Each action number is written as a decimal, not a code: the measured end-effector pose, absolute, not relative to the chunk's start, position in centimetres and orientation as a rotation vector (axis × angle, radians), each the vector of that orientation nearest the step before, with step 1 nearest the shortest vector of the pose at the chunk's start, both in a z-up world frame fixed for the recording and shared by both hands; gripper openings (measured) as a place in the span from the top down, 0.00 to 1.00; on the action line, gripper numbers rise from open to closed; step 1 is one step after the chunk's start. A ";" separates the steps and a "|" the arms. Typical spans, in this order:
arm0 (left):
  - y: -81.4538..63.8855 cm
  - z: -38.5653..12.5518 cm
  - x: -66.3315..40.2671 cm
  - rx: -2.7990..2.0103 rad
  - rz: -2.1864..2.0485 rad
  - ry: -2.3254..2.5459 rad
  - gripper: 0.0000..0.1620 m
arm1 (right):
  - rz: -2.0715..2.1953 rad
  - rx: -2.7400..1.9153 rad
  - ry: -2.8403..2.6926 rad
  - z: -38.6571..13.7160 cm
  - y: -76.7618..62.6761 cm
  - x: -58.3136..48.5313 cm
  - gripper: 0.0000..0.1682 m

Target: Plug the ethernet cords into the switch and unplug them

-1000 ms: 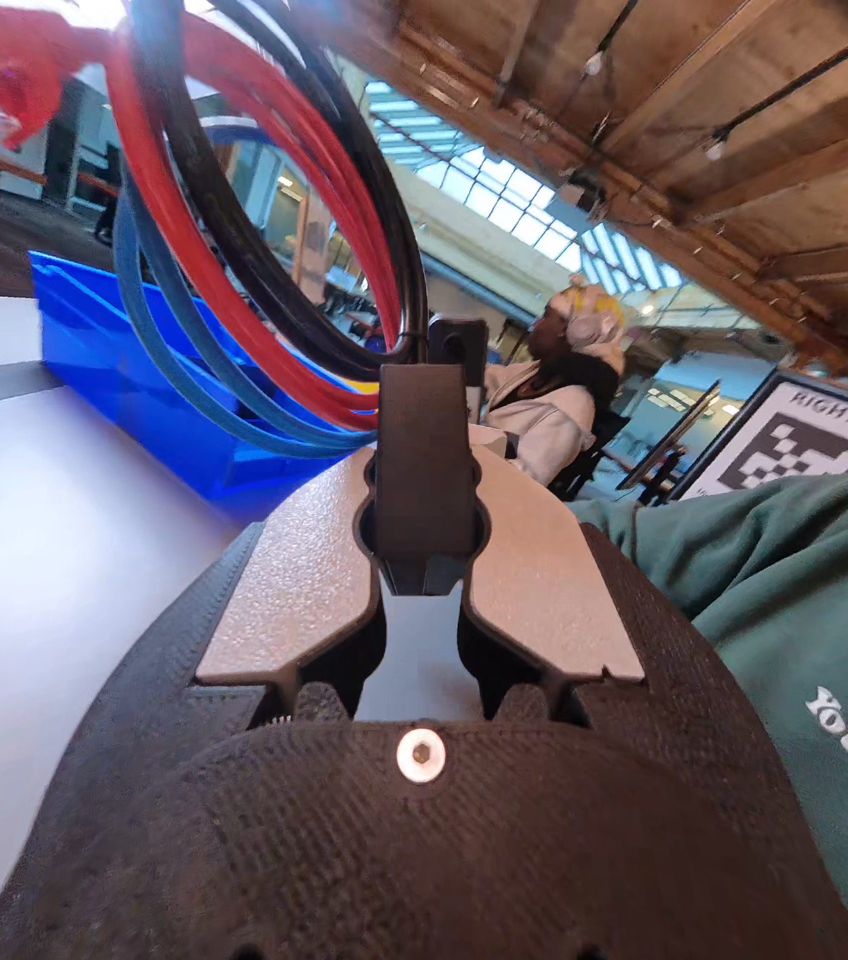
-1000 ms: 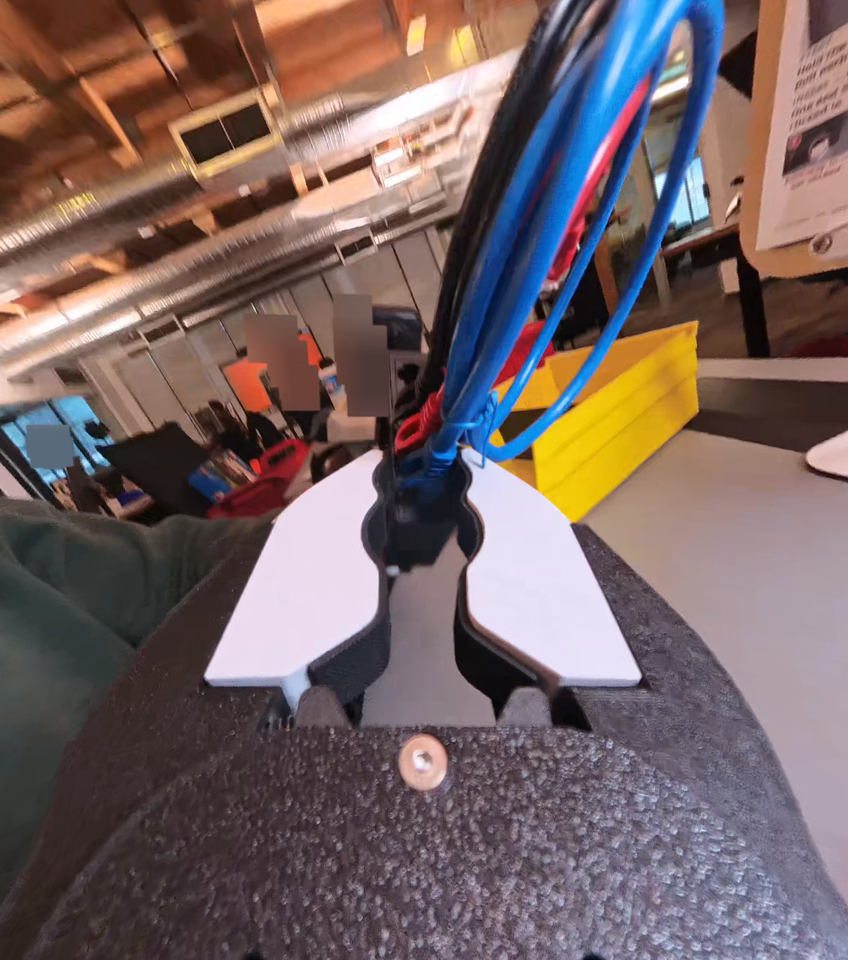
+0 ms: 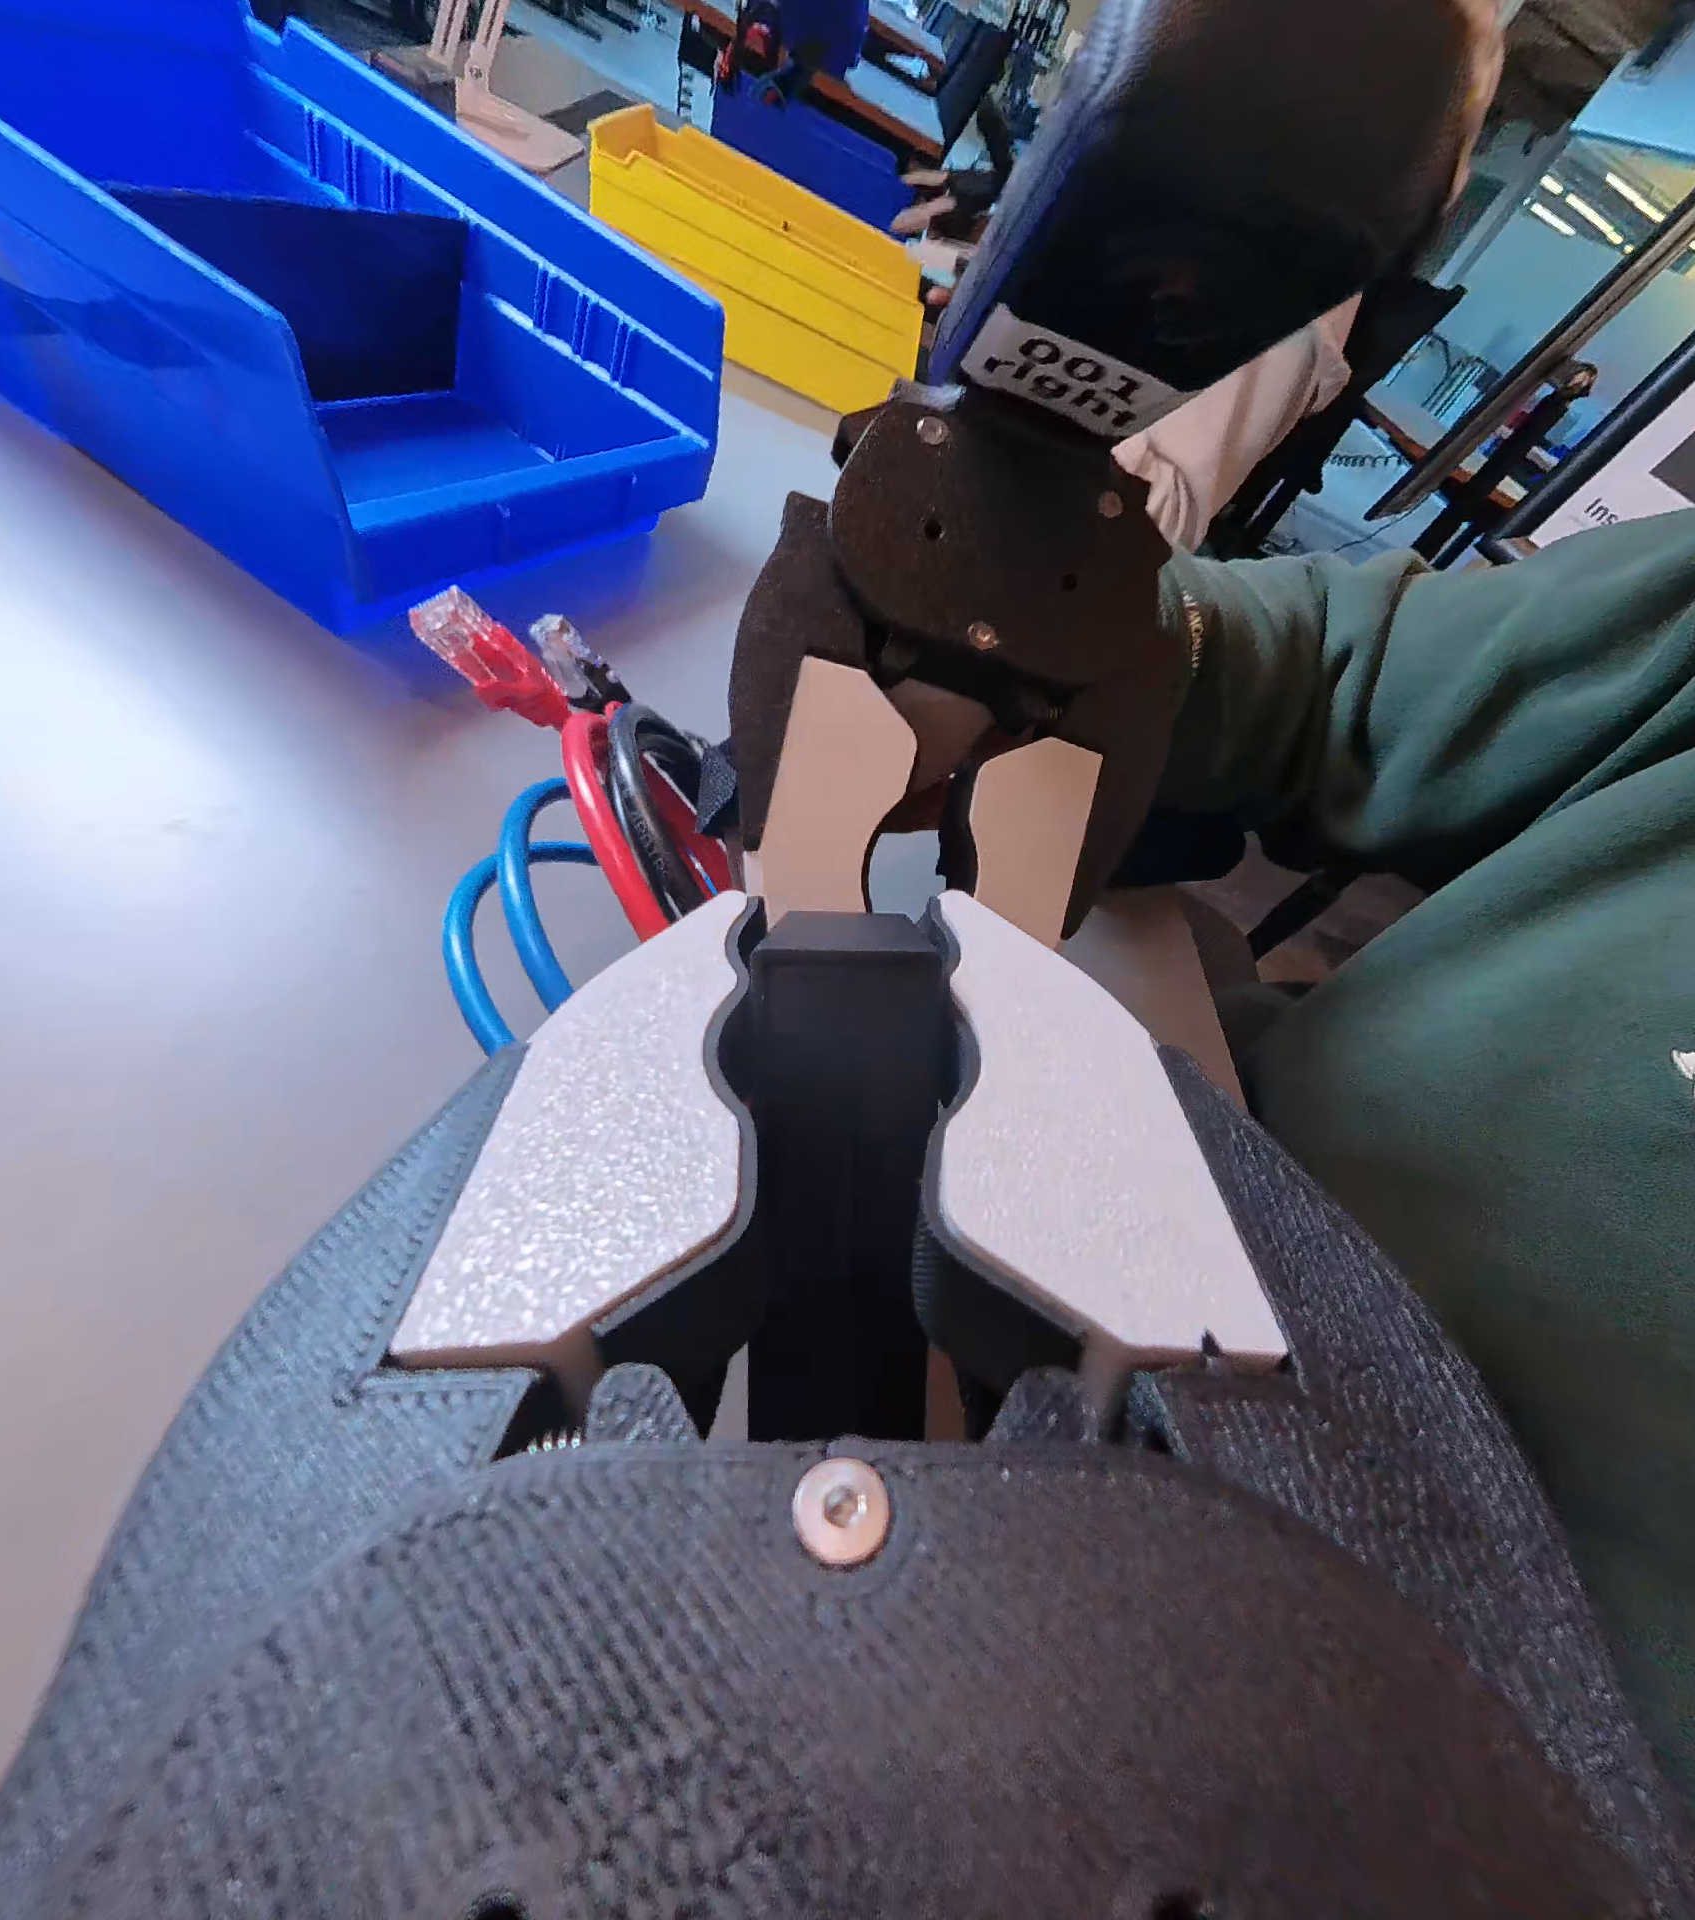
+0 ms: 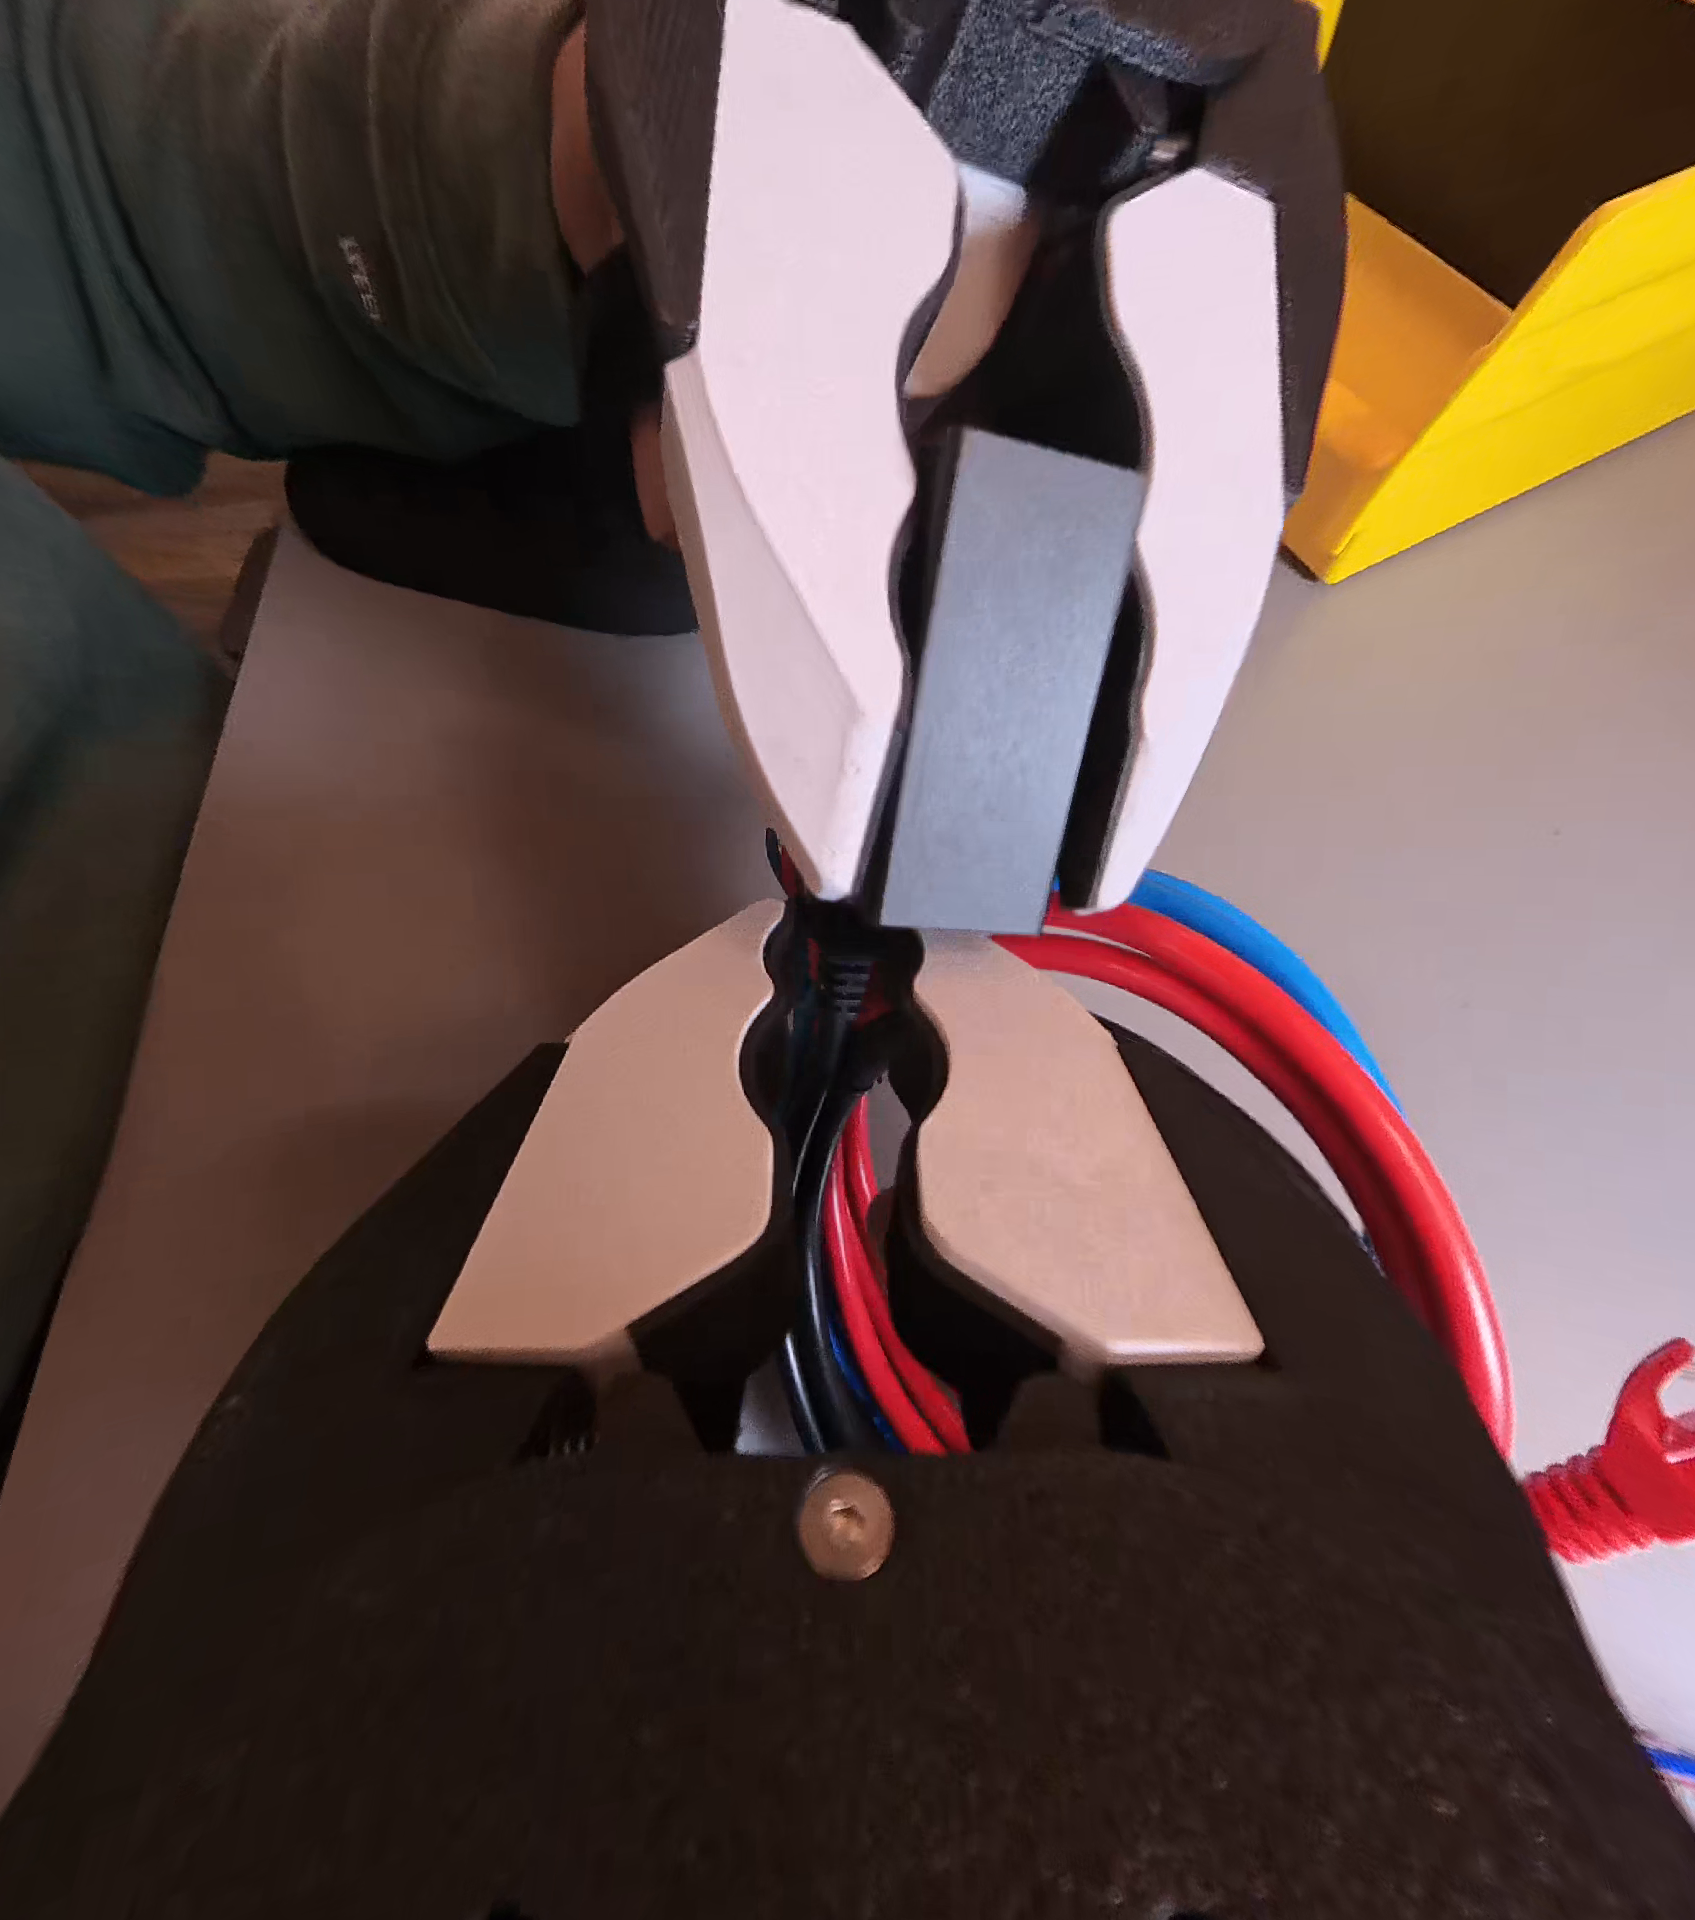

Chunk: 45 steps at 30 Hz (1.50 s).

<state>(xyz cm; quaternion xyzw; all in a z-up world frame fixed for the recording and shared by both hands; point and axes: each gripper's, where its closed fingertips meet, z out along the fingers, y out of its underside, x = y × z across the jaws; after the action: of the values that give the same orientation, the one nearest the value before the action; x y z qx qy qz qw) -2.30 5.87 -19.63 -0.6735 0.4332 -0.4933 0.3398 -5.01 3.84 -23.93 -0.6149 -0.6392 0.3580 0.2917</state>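
1. The bundle of ethernet cords (image 4: 1238, 1049), red, blue and black, is soft and floppy, so it'll sag and snag; the coils trail onto the desk (image 3: 147, 987) near its front edge. The right gripper (image 4: 848, 971) is pinched tight on the gathered part.
2. The switch (image 3: 838, 997), a small dark stiff box, looks light and a bit slick, and sits clamped in the left gripper (image 3: 838, 935).
3. The red plug (image 3: 479, 649) looks brittle, so I'd grab its boot.
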 end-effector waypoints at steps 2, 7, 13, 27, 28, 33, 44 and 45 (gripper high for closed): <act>5.8 -19.0 -2.5 -1.696 -1.260 1.159 0.82 | 1.016 -1.647 -1.664 -23.3 3.9 -5.0 0.92; 4.5 -21.2 -3.4 -1.744 -1.179 1.371 0.76 | 1.098 -1.662 -1.615 -21.8 4.0 -4.4 0.92; 4.6 -19.2 -2.8 -1.694 -1.260 1.267 0.80 | 1.135 -1.630 -1.537 -19.9 4.0 -3.8 0.92; 4.3 -16.7 -2.7 -1.636 -1.532 1.101 0.80 | 1.340 -1.605 -1.364 -17.3 3.8 -3.9 0.92; 4.2 -16.5 -2.8 -1.624 -1.534 1.109 0.80 | 1.318 -1.607 -1.363 -17.3 3.8 -4.0 0.92; 4.4 -16.6 -3.5 -1.629 -1.410 1.159 0.81 | 1.289 -1.607 -1.369 -17.5 4.1 -3.9 0.92; 5.4 -14.1 -3.4 -1.522 -1.413 0.971 0.81 | 1.348 -1.542 -1.166 -15.0 5.1 -3.9 0.92; 5.5 -13.9 -3.4 -1.508 -1.398 0.968 0.81 | 1.328 -1.544 -1.159 -14.8 5.2 -3.9 0.92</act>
<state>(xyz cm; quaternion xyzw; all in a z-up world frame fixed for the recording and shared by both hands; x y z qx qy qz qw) -3.43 5.45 -13.86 -0.6017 0.3864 -0.5581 0.4209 -3.94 5.21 -14.84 -0.6071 -0.4558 0.5223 0.3885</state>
